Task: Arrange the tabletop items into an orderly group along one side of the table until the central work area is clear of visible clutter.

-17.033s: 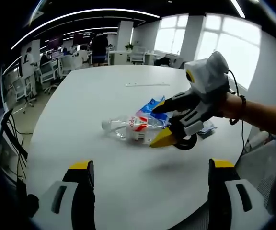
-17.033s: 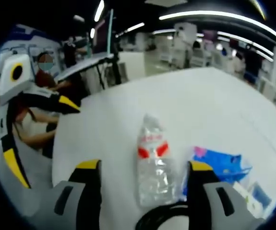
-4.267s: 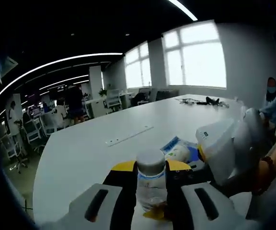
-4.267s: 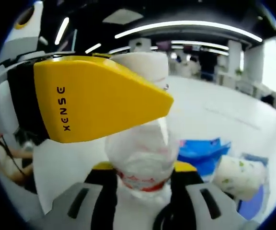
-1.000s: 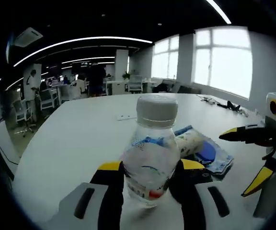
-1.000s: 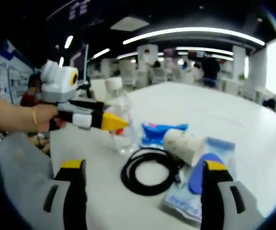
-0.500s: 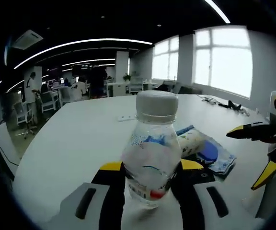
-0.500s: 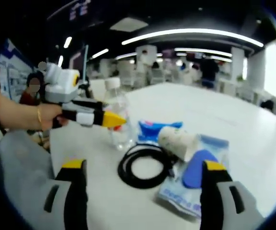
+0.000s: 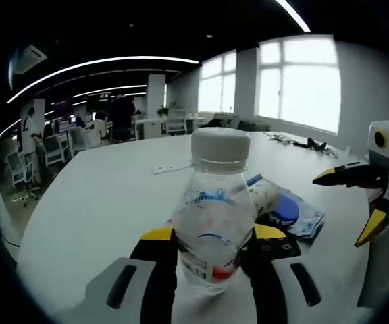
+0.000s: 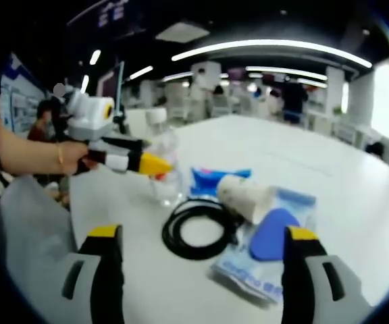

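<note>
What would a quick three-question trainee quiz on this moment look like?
1. True or false: the left gripper has its fingers closed on the clear plastic bottle with a white cap, which stands upright.
2. What lies on the white table right beside the bottle? A: a coiled black cable; B: a red mug; C: a pair of scissors.
3. Fill in: the right gripper is ____, holding nothing.

Key: 1 true; 2 A; 3 open.
</note>
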The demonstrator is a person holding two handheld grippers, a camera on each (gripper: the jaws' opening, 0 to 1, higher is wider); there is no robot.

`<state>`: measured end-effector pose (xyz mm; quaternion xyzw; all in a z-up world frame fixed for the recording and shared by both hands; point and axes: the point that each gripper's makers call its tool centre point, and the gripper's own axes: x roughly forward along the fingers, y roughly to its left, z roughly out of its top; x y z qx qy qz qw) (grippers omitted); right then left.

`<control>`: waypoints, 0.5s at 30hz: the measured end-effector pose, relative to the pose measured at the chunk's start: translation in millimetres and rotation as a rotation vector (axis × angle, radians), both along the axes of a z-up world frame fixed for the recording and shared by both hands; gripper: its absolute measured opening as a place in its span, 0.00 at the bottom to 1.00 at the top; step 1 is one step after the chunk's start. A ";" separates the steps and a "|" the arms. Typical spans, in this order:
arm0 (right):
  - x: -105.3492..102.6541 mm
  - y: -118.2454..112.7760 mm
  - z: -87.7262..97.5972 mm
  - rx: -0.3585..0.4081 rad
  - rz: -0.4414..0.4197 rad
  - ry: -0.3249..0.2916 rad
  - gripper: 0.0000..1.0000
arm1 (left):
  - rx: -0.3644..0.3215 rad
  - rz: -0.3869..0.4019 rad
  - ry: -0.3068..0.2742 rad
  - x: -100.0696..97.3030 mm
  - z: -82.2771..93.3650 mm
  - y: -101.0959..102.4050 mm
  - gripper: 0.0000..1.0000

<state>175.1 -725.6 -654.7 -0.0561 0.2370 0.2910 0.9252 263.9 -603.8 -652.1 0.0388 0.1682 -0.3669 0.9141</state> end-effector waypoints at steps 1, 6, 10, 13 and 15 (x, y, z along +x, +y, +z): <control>0.4 -0.3 0.0 -0.003 -0.005 -0.002 0.96 | -0.004 -0.018 -0.013 -0.7 0.1 -0.6 0.41; 1.3 -0.1 0.4 -0.006 -0.005 0.000 0.95 | -0.008 -0.087 -0.018 -4.1 0.9 -1.9 0.40; 3.2 1.4 1.9 -0.003 -0.006 0.000 0.95 | -0.011 -0.125 -0.017 -7.6 1.1 -2.6 0.40; 4.0 3.9 1.8 -0.001 -0.002 0.001 0.95 | -0.016 -0.137 -0.016 -9.4 1.5 -3.9 0.40; 4.5 5.4 1.6 0.000 0.001 0.001 0.94 | -0.022 -0.138 -0.015 -9.7 1.7 -4.2 0.40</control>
